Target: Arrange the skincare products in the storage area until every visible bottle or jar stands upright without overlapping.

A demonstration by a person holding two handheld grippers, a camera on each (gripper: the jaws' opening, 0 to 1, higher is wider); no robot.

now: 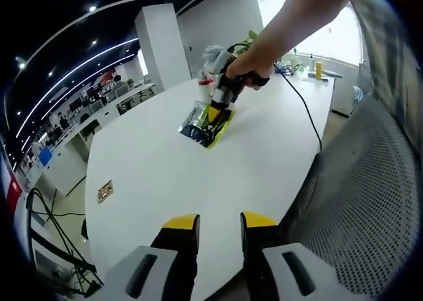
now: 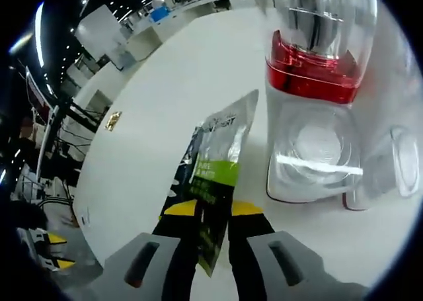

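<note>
On the big white table (image 1: 172,175), far from the left gripper (image 1: 219,225), the right gripper (image 2: 213,212) pinches a flat silver and green foil packet (image 2: 215,175). The packet sticks up between its jaws. Just beside it stands a clear plastic bottle with a red band (image 2: 310,109), upright, and a small clear jar (image 2: 396,162). The left gripper is empty, with its jaws apart. The step looks like moving the packet. Next it needs a free spot, not on top of the bottle.

One foil sachet (image 2: 215,165), one red-banded clear bottle (image 2: 310,102), one small clear jar (image 2: 390,165), one card (image 1: 105,190) on one worktop (image 1: 158,162).
</note>
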